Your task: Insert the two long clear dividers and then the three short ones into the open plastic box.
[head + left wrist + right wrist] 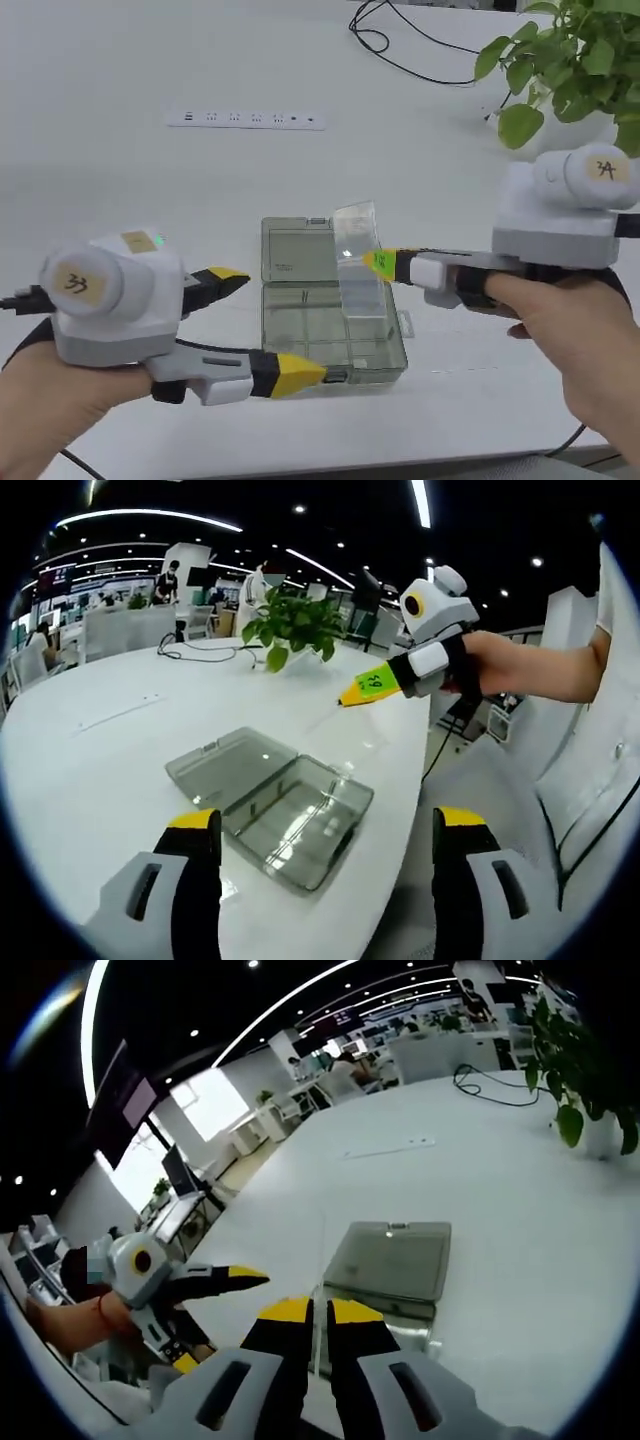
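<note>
While the right gripper point(378, 262) pinches the long clear plastic divider point(360, 262), apparently lying twelve-to-six above the open smoky plastic box point(290, 335), the left gripper point(283, 322) gapes wide-fingered at nine o'clock.

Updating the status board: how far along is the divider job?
Done: no divider visibly seated in the open plastic box, though clear parts are hard to spot. In hand: right gripper holds one clear divider upright over the box; left gripper open, idle. Left: seating it, plus the rest.
</note>
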A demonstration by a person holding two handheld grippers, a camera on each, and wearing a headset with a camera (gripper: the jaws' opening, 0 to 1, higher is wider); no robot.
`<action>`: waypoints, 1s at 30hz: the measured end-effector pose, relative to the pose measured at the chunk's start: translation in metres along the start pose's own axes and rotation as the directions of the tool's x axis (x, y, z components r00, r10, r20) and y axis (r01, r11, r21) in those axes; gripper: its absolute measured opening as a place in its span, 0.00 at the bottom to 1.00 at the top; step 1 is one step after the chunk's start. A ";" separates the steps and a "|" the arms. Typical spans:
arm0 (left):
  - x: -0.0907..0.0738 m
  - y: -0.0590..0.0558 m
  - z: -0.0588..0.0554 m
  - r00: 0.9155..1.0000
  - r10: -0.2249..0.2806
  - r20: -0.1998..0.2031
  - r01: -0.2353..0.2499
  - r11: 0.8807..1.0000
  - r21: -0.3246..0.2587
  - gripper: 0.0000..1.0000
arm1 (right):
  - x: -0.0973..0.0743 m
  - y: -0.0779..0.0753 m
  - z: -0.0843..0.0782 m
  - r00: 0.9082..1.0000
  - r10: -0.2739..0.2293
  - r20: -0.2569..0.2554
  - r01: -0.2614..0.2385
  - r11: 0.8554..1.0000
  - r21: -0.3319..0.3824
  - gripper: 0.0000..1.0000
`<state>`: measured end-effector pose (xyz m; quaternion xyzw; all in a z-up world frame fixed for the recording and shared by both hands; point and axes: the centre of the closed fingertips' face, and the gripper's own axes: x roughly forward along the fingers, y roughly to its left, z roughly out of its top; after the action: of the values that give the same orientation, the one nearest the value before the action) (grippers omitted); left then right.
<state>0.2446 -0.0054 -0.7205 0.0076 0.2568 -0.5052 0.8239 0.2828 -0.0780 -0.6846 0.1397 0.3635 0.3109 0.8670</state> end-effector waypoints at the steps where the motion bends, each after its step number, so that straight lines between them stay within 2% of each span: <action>1: 0.000 0.001 -0.001 1.000 -0.002 -0.002 0.002 1.000 0.008 0.92 | 0.000 -0.002 0.001 1.000 -0.011 -0.007 0.011 1.000 0.003 0.07; 3: -0.002 0.006 -0.004 1.000 -0.007 -0.008 0.007 1.000 0.018 0.93 | 0.000 -0.003 0.001 0.999 -0.020 -0.026 0.021 1.000 0.020 0.07; 7: -0.003 0.006 -0.010 1.000 -0.019 -0.024 0.020 0.999 0.039 0.97 | 0.001 -0.008 0.001 0.997 -0.045 -0.063 0.048 0.998 0.045 0.07; 11: -0.004 0.007 -0.014 0.999 -0.028 -0.032 0.029 0.999 0.043 1.00 | 0.003 -0.017 -0.004 0.990 -0.081 -0.116 0.091 0.992 0.083 0.07; 16: -0.006 0.006 -0.019 0.998 -0.043 -0.039 0.045 0.998 0.042 1.00 | 0.009 -0.031 -0.014 0.973 -0.125 -0.194 0.147 0.984 0.105 0.07; 18: -0.007 0.006 -0.021 0.998 -0.051 -0.042 0.053 0.998 0.043 1.00 | 0.013 -0.040 -0.014 0.968 -0.137 -0.211 0.163 0.980 0.111 0.07; 19: -0.007 0.006 -0.023 0.998 -0.056 -0.041 0.058 0.997 0.044 1.00 | 0.013 -0.039 -0.017 0.965 -0.144 -0.220 0.171 0.979 0.109 0.07; 22: -0.007 0.007 -0.026 0.997 -0.064 -0.043 0.066 0.997 0.045 1.00 | 0.013 -0.046 -0.022 0.952 -0.176 -0.250 0.209 0.972 0.110 0.07; 25: -0.007 0.006 -0.027 0.997 -0.070 -0.039 0.072 0.996 0.045 1.00 | 0.015 -0.045 -0.026 0.943 -0.198 -0.269 0.235 0.965 0.113 0.07; 27: -0.008 0.006 -0.026 0.997 -0.074 -0.034 0.075 0.996 0.044 1.00 | 0.016 -0.044 -0.028 0.940 -0.203 -0.276 0.244 0.961 0.126 0.07; 29: -0.008 0.006 -0.027 0.997 -0.076 -0.034 0.077 0.996 0.042 1.00 | 0.017 -0.043 -0.032 0.932 -0.213 -0.292 0.260 0.956 0.133 0.07; 30: -0.008 0.006 -0.027 0.997 -0.077 -0.030 0.078 0.996 0.045 1.00 | 0.018 -0.044 -0.035 0.926 -0.222 -0.306 0.272 0.953 0.131 0.07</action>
<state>0.2355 0.0112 -0.7416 0.0238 0.2567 -0.5424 0.7996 0.2866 -0.0999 -0.7389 0.1201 0.5256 0.1836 0.8219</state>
